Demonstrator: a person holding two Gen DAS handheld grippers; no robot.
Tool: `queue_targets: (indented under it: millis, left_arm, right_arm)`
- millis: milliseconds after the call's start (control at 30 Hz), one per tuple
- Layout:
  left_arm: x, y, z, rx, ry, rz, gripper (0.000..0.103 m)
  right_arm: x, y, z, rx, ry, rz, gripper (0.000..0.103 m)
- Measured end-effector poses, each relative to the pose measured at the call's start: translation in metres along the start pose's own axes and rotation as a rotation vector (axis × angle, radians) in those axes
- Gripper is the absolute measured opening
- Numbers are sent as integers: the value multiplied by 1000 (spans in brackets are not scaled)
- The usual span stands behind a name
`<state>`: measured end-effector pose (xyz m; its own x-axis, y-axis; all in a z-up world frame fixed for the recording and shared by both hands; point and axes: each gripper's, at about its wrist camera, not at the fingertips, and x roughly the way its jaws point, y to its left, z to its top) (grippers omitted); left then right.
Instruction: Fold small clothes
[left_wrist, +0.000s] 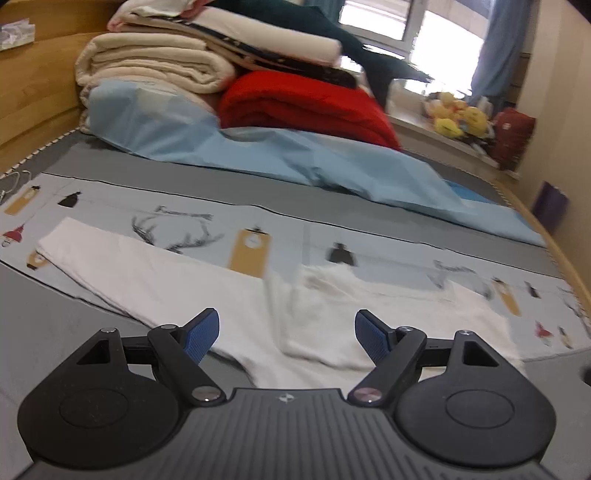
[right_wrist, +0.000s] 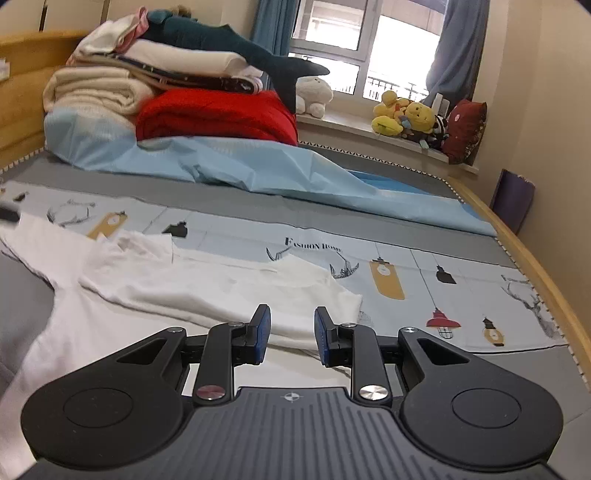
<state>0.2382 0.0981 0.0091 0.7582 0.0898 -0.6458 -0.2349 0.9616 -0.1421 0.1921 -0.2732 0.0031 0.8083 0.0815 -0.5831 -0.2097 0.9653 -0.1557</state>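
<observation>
White garment: a shirt (left_wrist: 207, 295) is spread flat on the printed sheet (right_wrist: 406, 258), one sleeve stretched toward the left.
Left gripper (left_wrist: 286, 332): jaws are held wide apart above the shirt; nothing is gripped.
Right gripper (right_wrist: 291, 334): jaws are held partly apart over the shirt's edge; nothing is seen between the pads.
Behind: a blue cover (right_wrist: 221, 166) and stacked blankets (right_wrist: 110, 88) are seen by the window (right_wrist: 351, 48).

Two wrist cameras, low over the bed (left_wrist: 110, 162), facing its far edge.
Both share the shirt (left_wrist: 221, 295), red blanket (right_wrist: 221, 114) and window (right_wrist: 369, 48).
</observation>
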Motion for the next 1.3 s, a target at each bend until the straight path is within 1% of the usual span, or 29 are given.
queue_targets:
  millis: [33, 100, 167, 200, 233, 300, 367, 467, 533, 600, 633, 667, 700, 733, 767, 867, 933, 1000, 1100, 1133, 1167, 1233, 1300]
  left_arm:
    - [12, 11, 3, -15, 8, -1, 83]
    - [32, 34, 1, -41, 41, -17, 69]
    - [55, 62, 1, -72, 103, -11, 33]
    - [61, 74, 1, -91, 105, 0, 27]
    - [66, 87, 1, -114, 88, 12, 24]
    - [77, 117, -2, -179, 71, 50, 22]
    - [87, 148, -7, -281, 68, 64, 22]
    - [101, 188, -13, -392, 51, 94, 22]
    - [108, 213, -13, -474, 38, 94, 22]
    - [117, 240, -13, -577, 30, 82, 22]
    - [119, 252, -13, -617, 21, 72, 26]
    - [122, 261, -13, -645, 15, 70, 34]
    - [125, 270, -12, -673, 16, 72, 39]
    - [128, 280, -12, -700, 15, 73, 48]
    - [130, 289, -12, -728, 12, 72, 51]
    - [137, 313, -13, -812, 8, 85, 51]
    - [140, 321, -16, -858, 6, 93, 51]
    - [142, 329, -20, -884, -10, 92, 51]
    - [144, 331, -18, -852, -23, 118, 44]
    - [145, 330, -17, -840, -25, 124, 38]
    - [147, 330, -16, -826, -21, 134, 23]
    - [154, 328, -14, -800, 1, 153, 5]
    - [156, 327, -15, -791, -2, 146, 3]
  right_arm:
    - [0, 1, -1, -7, 2, 1, 27]
    - [0, 2, -3, -35, -5, 0, 27]
    - [-1, 2, -4, -64, -18, -9, 25]
    - [0, 2, -4, -76, -21, -13, 16]
    - [1, 2, -5, -84, -20, -12, 7]
    - [4, 1, -5, -104, -12, -13, 6]
    - [7, 2, -6, -125, -3, -20, 7]
    - [12, 4, -6, -150, 10, -27, 7]
    - [18, 6, -7, -172, 25, -26, 7]
    - [24, 9, -8, -201, 44, -29, 7]
    - [27, 9, -8, -211, 51, -31, 7]
    - [29, 9, -8, -216, 58, -35, 7]
    - [32, 8, -9, -217, 64, -37, 7]
    - [34, 6, -8, -215, 69, -40, 7]
    - [36, 4, -8, -212, 75, -45, 7]
    - [43, -2, -10, -207, 98, -59, 7]
    - [47, -5, -11, -209, 114, -71, 7]
    - [49, -7, -14, -209, 127, -80, 7]
    - [51, -9, -17, -220, 141, -88, 7]
    - [52, -9, -17, -223, 143, -89, 7]
    - [52, -9, -18, -228, 146, -89, 7]
    - [52, -8, -20, -236, 148, -91, 7]
    - [51, -6, -20, -246, 149, -91, 7]
